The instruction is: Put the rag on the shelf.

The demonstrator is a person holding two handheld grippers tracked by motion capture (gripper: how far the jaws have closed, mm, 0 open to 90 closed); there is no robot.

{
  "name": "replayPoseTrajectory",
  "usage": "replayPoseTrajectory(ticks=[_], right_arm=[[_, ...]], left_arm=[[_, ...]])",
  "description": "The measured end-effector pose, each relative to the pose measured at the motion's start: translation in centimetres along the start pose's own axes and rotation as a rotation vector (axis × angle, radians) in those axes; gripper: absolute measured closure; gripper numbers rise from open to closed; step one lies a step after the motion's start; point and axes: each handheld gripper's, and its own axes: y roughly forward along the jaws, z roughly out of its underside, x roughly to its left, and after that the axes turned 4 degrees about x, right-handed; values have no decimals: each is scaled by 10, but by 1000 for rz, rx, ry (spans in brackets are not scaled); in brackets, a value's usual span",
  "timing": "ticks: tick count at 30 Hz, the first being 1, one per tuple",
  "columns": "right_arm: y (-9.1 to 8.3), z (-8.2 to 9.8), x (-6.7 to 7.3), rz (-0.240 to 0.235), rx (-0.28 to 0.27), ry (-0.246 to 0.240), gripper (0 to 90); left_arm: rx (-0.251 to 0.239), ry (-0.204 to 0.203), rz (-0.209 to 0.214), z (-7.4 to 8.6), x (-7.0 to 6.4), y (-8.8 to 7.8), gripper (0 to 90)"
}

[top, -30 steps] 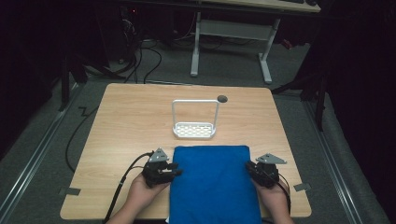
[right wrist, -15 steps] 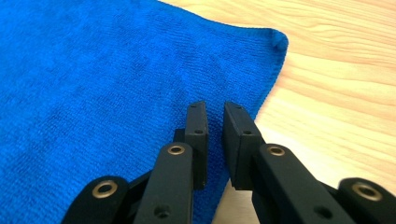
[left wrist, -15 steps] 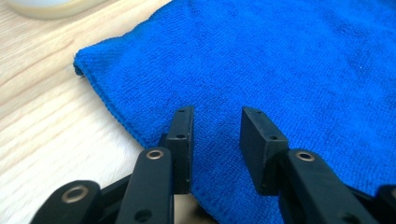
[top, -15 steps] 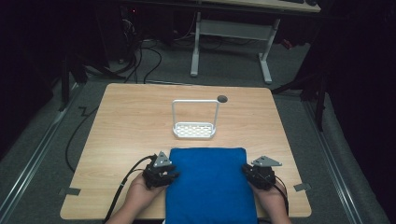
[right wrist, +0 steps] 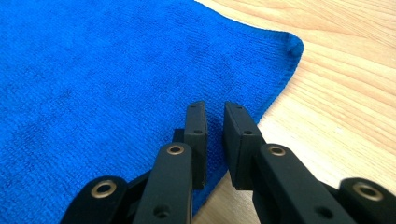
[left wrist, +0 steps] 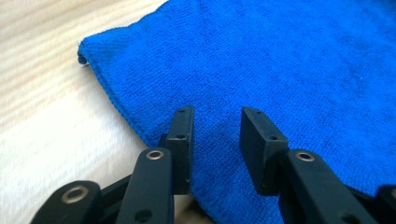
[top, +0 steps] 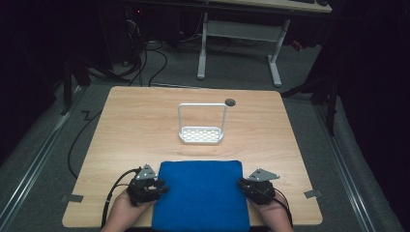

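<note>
Blue towel [top: 200,193] lies flat on the bench [top: 145,125]; left gripper [left wrist: 217,140] released, right gripper [right wrist: 215,140] nearly clenched, gripping nothing. Pinching 1 layer risks slipping.

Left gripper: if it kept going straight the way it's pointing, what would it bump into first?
Most likely the blue towel. The left gripper points across it with its fingers apart just above the towel's edge. How high they hover is hard to judge.
</note>
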Motion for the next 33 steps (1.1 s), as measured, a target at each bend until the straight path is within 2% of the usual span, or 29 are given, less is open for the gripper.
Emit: replayPoseTrajectory(ticks=[2,3,4,6,8,10,11,12,13,16,18,20,22,25,29,33], right_arm=[[0,-1,0,-3,2,-2,805],[0,-1,0,-5,3,-5,803],[0,-1,-1,-6,3,-6,801],[0,-1,-1,-11,4,-10,800],[1,-1,-2,-15,1,-10,797],[1,-1,-2,-20,1,-4,796],[1,-1,-3,-22,1,-5,795],[1,-1,-3,-23,0,-5,795],[1,-1,-3,-24,1,-2,795],[1,-1,-3,-25,-1,-6,792],[1,-1,-3,-26,-2,-5,791],[1,-1,-4,-28,-5,-6,788],[1,-1,-4,-34,-4,-1,768],[0,-4,-6,-25,-21,25,718],[4,-15,-15,8,-52,108,630],[13,-28,-24,57,-51,149,566]], left_arm=[[0,-15,18,-1,3,0,656],[-9,-14,7,-2,4,-1,649],[-32,-11,-12,-3,6,-2,629],[-92,-23,-24,-6,14,-7,609],[-145,-54,-57,-10,24,-9,569],[-169,-108,-90,-15,37,-7,539],[-179,-145,-88,-17,43,-5,532],[-184,-181,-76,-20,49,-2,521],[-186,-197,-74,-22,52,1,516],[-142,-204,-101,-31,57,15,550],[-121,-231,-109,-32,58,22,594],[-123,-223,-93,-32,56,24,623],[-112,-192,-97,-32,52,24,654],[-107,-173,-89,-31,49,25,717],[-103,-162,-75,-31,50,26,805],[-106,-172,-60,-30,52,26,855]])
